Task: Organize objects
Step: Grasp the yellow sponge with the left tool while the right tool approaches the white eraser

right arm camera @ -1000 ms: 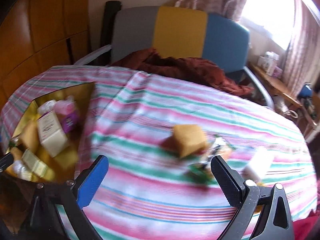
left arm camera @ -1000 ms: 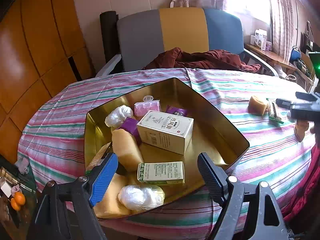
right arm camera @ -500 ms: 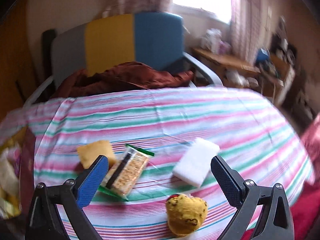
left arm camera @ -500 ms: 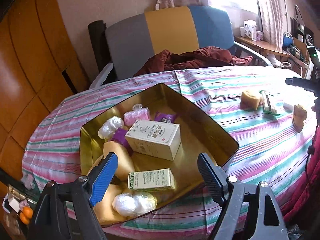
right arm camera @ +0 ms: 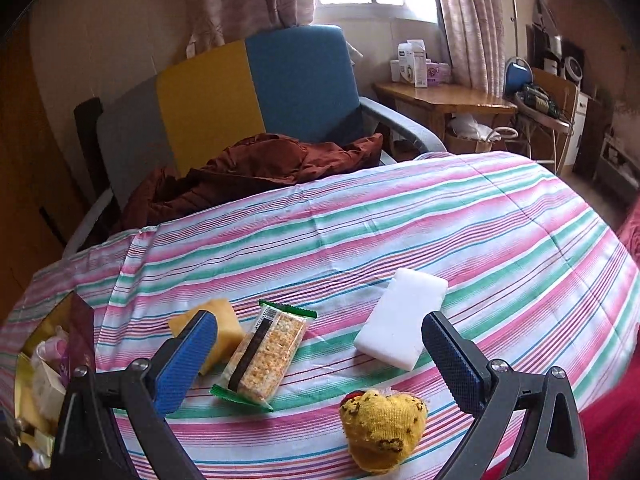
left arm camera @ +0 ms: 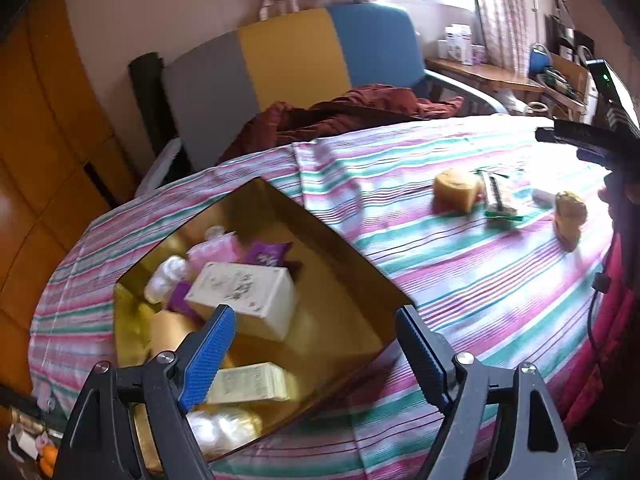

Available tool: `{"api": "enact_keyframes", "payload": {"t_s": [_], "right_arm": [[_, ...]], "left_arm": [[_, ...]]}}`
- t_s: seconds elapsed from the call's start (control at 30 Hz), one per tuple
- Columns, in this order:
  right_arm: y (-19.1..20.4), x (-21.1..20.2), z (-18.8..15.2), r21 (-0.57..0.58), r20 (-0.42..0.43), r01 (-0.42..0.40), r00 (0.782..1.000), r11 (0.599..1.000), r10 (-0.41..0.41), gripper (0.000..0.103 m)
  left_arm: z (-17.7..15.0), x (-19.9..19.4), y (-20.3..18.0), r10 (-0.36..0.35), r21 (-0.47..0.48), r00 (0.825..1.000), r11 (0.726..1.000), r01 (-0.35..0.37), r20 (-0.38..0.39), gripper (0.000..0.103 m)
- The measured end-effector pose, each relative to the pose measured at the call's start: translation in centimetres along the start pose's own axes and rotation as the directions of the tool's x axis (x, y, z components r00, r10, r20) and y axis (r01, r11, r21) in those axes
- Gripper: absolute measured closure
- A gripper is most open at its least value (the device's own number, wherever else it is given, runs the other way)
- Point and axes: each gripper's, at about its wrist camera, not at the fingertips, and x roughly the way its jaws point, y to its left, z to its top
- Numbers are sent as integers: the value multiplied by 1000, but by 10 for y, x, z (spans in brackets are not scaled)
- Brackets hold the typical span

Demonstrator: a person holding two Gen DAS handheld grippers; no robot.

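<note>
A gold tray point(left arm camera: 352, 280) on the striped table holds a white box point(left arm camera: 244, 292), a green box point(left arm camera: 256, 384), pink and purple packets and wrapped balls. My left gripper point(left arm camera: 316, 344) is open and empty above the tray's near edge. My right gripper point(right arm camera: 320, 356) is open and empty above several loose things: a cracker pack point(right arm camera: 268, 352), a white block point(right arm camera: 400, 316), a yellow sponge point(right arm camera: 224, 328) and a yellow plush toy point(right arm camera: 380, 428). These also show far right in the left wrist view, with the cracker pack point(left arm camera: 496, 196) among them.
A grey, yellow and blue armchair point(right arm camera: 240, 96) with a dark red cloth point(right arm camera: 256, 164) stands behind the table. A wooden side table point(right arm camera: 440, 100) with boxes is at the back right. The tray's corner point(right arm camera: 76, 320) shows at the left of the right wrist view.
My right gripper has swung right, away from the tray, and now faces the loose things squarely. My left gripper has pulled back and turned right; the tray sits lower left in its view.
</note>
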Motion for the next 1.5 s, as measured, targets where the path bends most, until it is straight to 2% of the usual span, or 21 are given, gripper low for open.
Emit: {"api": "enact_keyframes", "payload": {"t_s": [0.13, 0.33, 0.43, 0.57, 0.63, 0.73, 0.9, 1.03, 1.17, 1.27, 1.5], "right_arm": [[-9, -7, 3, 47, 40, 1, 999, 999, -3, 0], [-33, -11, 6, 173, 50, -16, 999, 985, 7, 0], [-43, -14, 8, 215, 65, -23, 998, 976, 9, 0], [-59, -12, 8, 297, 54, -50, 998, 953, 36, 0], [-67, -11, 7, 343, 48, -65, 998, 937, 52, 0], [-83, -12, 5, 416, 58, -83, 996, 905, 65, 0], [-104, -6, 1, 516, 44, -113, 993, 849, 105, 0], [-113, -5, -1, 556, 48, -126, 992, 821, 119, 0], [-118, 2, -3, 588, 33, -136, 989, 797, 145, 0], [-118, 7, -4, 597, 17, -142, 986, 789, 164, 0], [-113, 15, -5, 581, -20, -143, 982, 801, 190, 0]], "left_arm": [[10, 7, -11, -40, 14, 999, 999, 40, -11, 20], [33, 20, -33, -151, 28, 988, 988, 153, -42, 20], [49, 34, -45, -213, 11, 974, 977, 214, -78, 20], [67, 49, -64, -248, 24, 964, 968, 251, -99, 20], [79, 59, -70, -286, 3, 952, 958, 288, -112, 21], [95, 73, -85, -282, 41, 953, 957, 288, -109, 21], [116, 103, -109, -306, 109, 939, 940, 325, -157, 20], [128, 123, -126, -325, 165, 929, 921, 353, -177, 19], [137, 143, -140, -353, 185, 912, 901, 391, -208, 19], [139, 158, -148, -362, 189, 903, 894, 407, -231, 19], [144, 179, -153, -384, 167, 888, 887, 431, -254, 19]]}}
